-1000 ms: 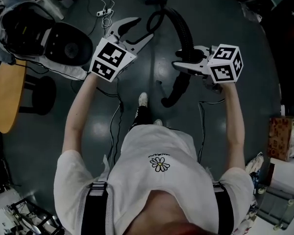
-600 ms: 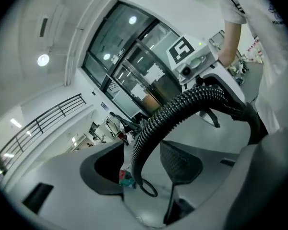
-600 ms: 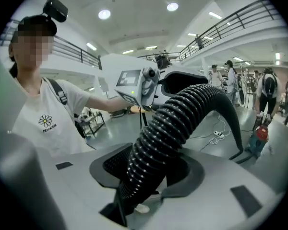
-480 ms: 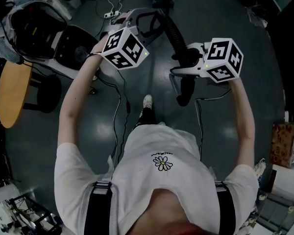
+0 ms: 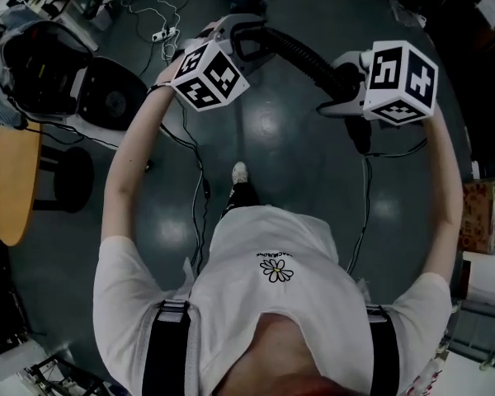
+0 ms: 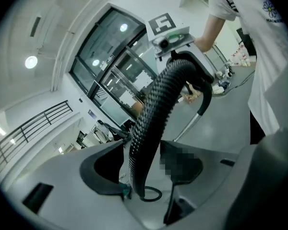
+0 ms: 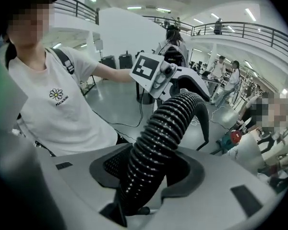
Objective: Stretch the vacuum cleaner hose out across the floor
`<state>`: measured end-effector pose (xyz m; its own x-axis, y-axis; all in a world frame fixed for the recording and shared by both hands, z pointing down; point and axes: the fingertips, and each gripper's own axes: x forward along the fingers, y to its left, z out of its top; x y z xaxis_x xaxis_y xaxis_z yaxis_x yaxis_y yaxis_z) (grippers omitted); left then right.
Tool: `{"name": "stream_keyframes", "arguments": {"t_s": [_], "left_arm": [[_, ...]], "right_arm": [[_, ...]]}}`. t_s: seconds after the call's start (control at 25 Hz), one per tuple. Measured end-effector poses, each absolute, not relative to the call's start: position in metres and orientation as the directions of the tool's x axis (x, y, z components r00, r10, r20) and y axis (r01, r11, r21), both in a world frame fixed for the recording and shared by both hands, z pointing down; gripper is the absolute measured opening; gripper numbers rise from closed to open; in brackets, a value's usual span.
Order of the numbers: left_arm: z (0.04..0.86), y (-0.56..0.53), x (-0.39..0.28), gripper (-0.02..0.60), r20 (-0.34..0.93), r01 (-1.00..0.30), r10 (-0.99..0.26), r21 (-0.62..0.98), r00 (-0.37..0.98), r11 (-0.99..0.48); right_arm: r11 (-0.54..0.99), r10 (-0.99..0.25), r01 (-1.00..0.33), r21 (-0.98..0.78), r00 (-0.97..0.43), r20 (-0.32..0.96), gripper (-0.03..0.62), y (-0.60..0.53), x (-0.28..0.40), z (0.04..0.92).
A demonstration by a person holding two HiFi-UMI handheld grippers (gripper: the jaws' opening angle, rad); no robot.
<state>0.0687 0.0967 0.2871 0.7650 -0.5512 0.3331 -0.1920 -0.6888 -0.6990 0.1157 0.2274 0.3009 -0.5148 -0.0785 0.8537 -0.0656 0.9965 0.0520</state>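
While both tools are clamped on the black ribbed hose (image 5: 301, 54), you are mid-way through the stretching step. Your left tool (image 6: 144, 171) pinches it at one spot and your right tool (image 7: 144, 176) grips it further along. The span between them hangs in the air above the grey floor (image 5: 272, 147), and a short tail droops past the right tool. Next, I judge, you should draw the tools apart and lower them, holding firm, so the hose lies straight on the floor.
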Motion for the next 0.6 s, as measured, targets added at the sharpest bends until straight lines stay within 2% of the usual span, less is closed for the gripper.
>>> {"name": "stream_keyframes", "arguments": {"t_s": [0.12,0.28,0.44,0.52,0.6], "left_arm": [[0.299,0.085,0.066,0.219,0.362,-0.153,-0.587,-0.746,0.724,-0.648],[0.305,0.089,0.087,0.219,0.394,-0.122,-0.542,-0.716,0.742,-0.687],[0.345,0.097,0.106,0.218,0.543,0.016,-0.468,-0.665,0.697,-0.747],[0.358,0.108,0.096,0.216,0.61,0.021,-0.387,-0.552,0.692,-0.834],[0.369,0.12,0.085,0.216,0.675,0.046,-0.341,-0.486,0.654,-0.873]], "right_arm": [[0.998,-0.066,-0.049,0.047,-0.499,0.864,0.181,0.24,0.124,0.298],[1.0,-0.011,-0.024,-0.002,-0.523,0.853,0.181,0.261,0.125,0.295],[0.998,0.048,-0.018,-0.066,-0.516,0.855,0.187,0.27,0.116,0.307],[0.999,0.032,-0.016,-0.044,-0.466,0.884,0.186,0.268,0.127,0.321],[0.997,-0.058,0.025,0.073,-0.371,0.927,0.186,0.26,0.142,0.334]]}}
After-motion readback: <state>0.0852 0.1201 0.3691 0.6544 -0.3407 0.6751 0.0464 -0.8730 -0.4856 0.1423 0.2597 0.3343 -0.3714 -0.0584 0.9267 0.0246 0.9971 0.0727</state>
